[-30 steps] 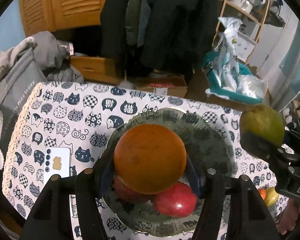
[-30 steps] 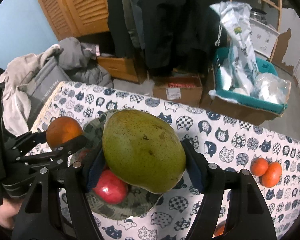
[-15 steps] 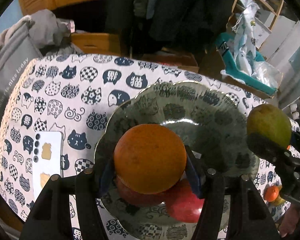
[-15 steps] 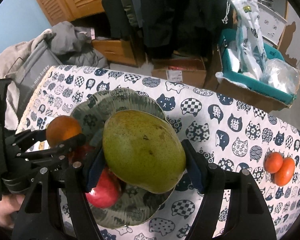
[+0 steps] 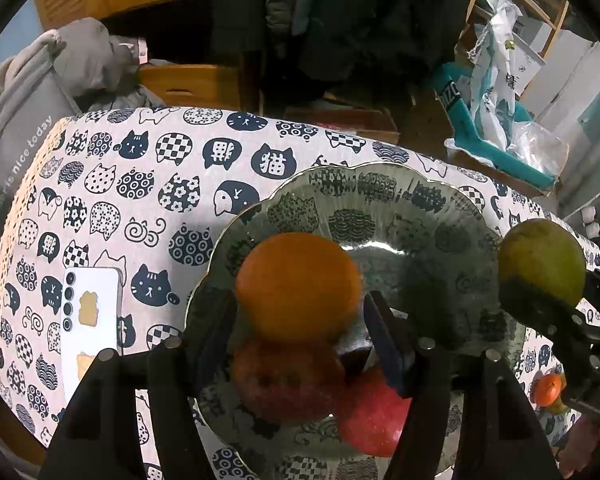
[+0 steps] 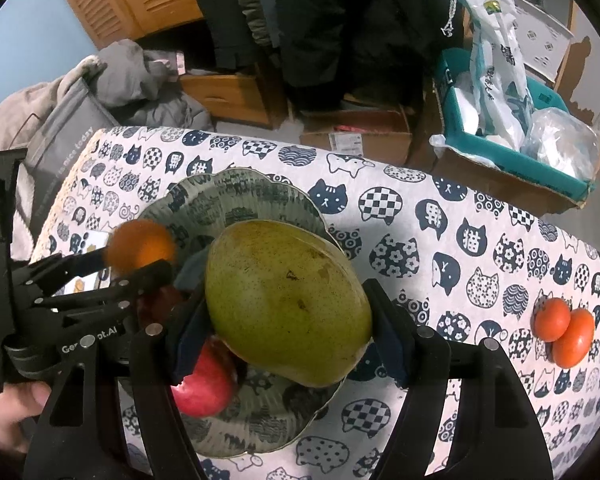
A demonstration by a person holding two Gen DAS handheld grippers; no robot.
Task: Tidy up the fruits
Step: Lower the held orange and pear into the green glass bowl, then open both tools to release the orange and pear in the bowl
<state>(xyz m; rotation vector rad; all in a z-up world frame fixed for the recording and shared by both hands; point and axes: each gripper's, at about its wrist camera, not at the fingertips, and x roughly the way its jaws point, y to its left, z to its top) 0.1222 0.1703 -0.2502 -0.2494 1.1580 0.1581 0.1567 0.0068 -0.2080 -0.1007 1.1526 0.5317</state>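
A patterned green plate (image 5: 380, 184) lies on the cat-print tablecloth with two red apples (image 5: 288, 380) (image 5: 374, 416) near its front rim. My left gripper (image 5: 298, 316) hangs just over them, its jaws opening. The orange (image 5: 298, 286) sits between the pads on top of the apples, with a gap at the right pad (image 5: 384, 344). My right gripper (image 6: 288, 320) is shut on a big green mango (image 6: 288, 300) above the plate (image 6: 240, 192). From this side I also see the orange (image 6: 140, 246) and one apple (image 6: 204, 384).
A white phone (image 5: 90, 320) lies left of the plate. Small tangerines (image 6: 564, 328) sit on the cloth at the right. Beyond the table's far edge are cardboard boxes (image 6: 352, 136), a teal bin (image 6: 520, 152) and a grey bag (image 6: 60, 148).
Both grippers have sunk toward the plate, which now looks larger. The left jaws have spread and the orange has come free of the right pad. The mango stays clamped.
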